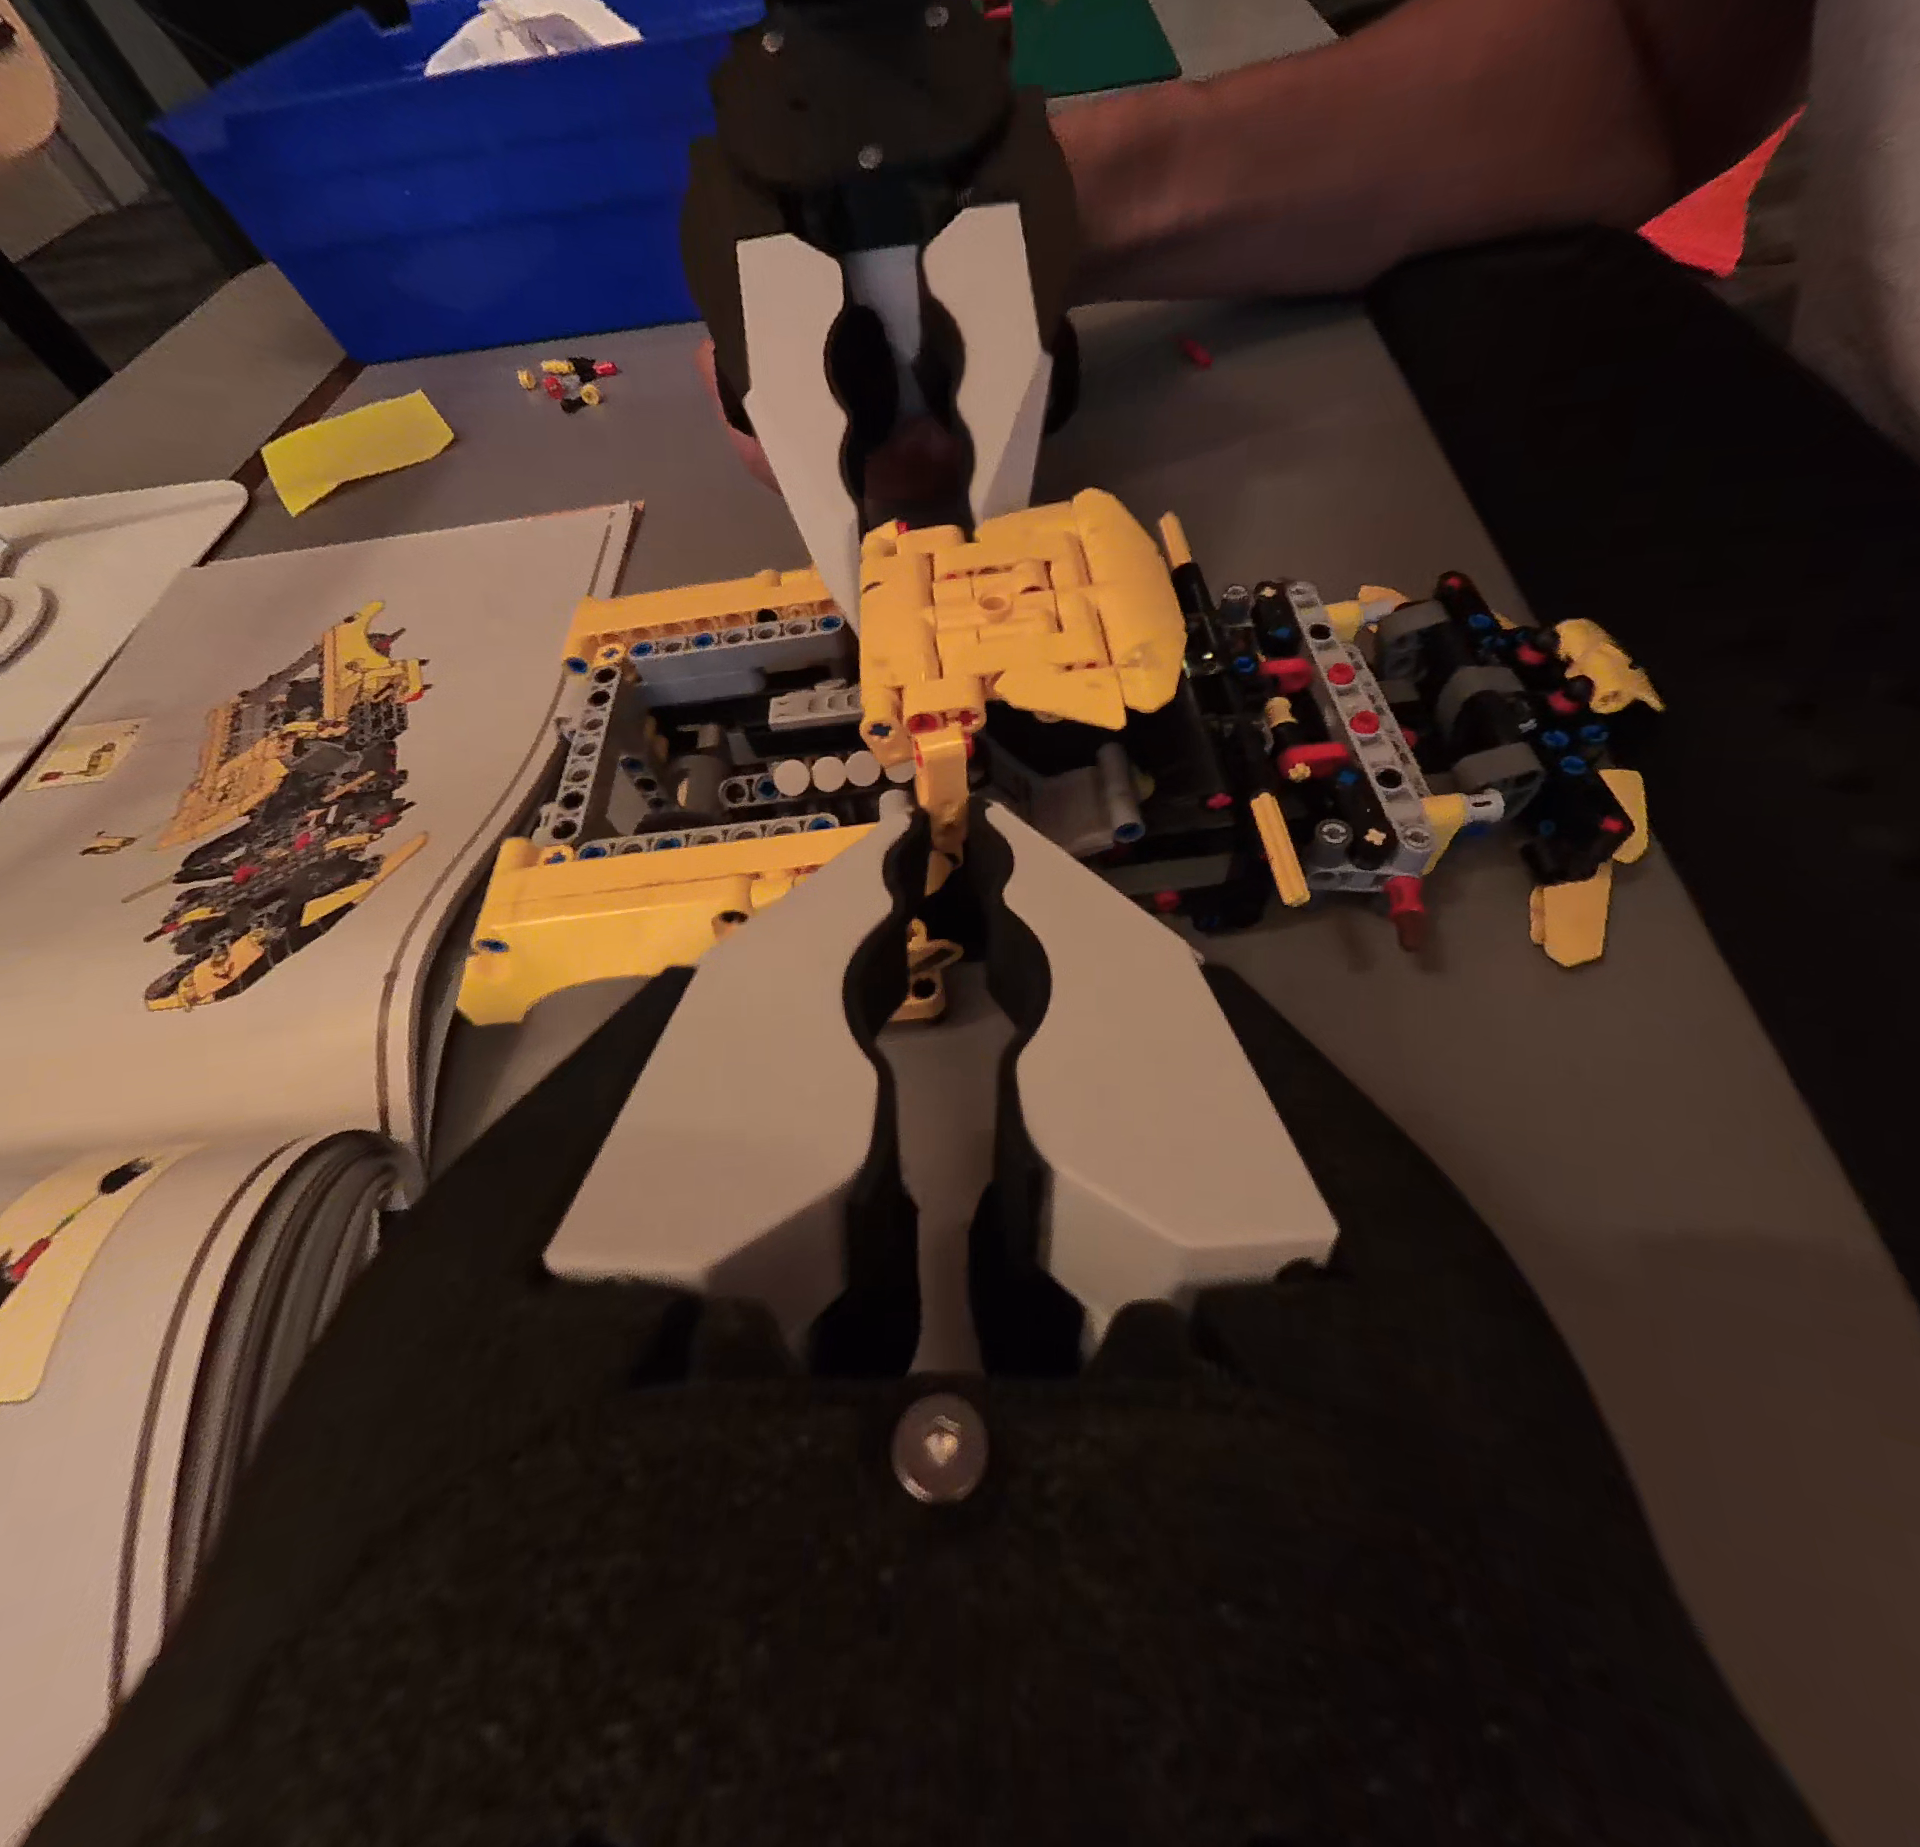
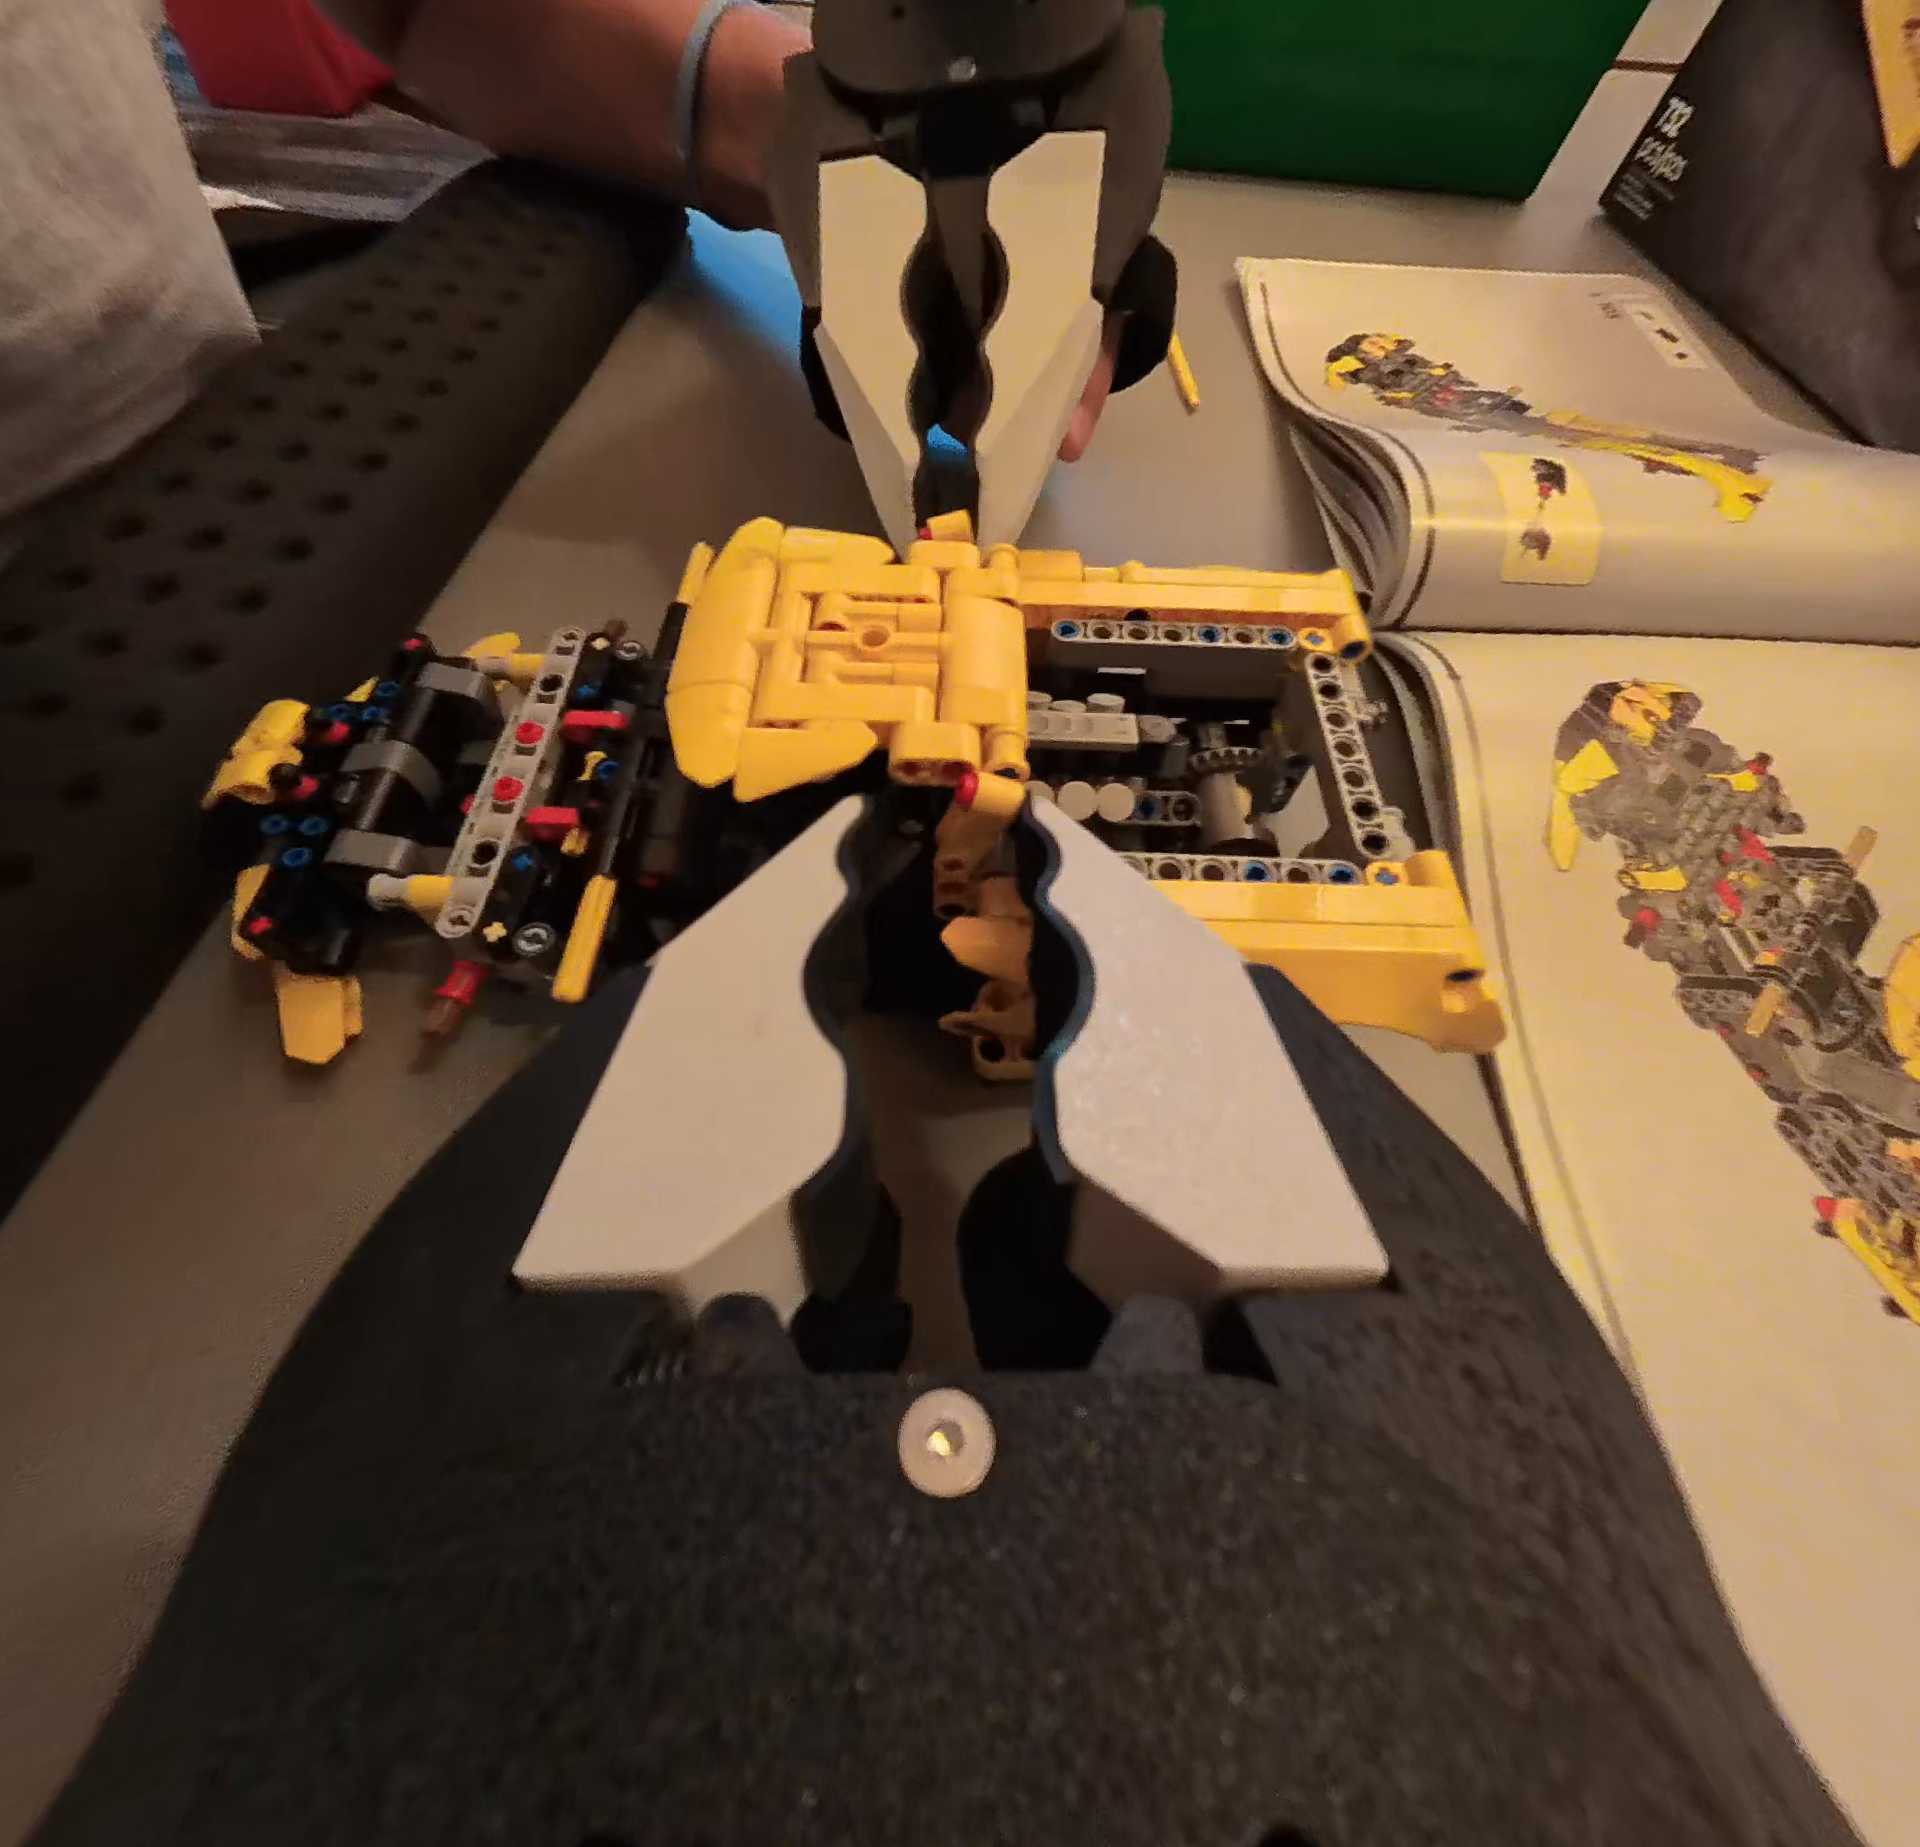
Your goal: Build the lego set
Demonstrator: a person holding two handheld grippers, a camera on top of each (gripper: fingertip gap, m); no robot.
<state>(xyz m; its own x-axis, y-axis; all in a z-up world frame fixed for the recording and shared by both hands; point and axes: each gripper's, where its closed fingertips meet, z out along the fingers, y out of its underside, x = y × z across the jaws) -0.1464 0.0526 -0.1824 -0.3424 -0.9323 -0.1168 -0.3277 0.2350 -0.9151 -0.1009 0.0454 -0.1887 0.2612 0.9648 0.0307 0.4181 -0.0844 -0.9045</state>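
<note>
Jaws of both grippers, left (image 1: 940,831) and right (image 2: 940,810), pinch opposite yellow arms of the roof panel (image 1: 1023,613); press evenly, squarely onto the chassis (image 1: 1351,717).

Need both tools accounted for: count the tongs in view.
2. The left tongs pinch a yellow piece on one side of the lego model; the right tongs meet its opposite side, facing them.

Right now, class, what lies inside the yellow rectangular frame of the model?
Inside the yellow frame: grey beams, round white pieces, dark gears. The yellow roof panel hides the rest.
</note>
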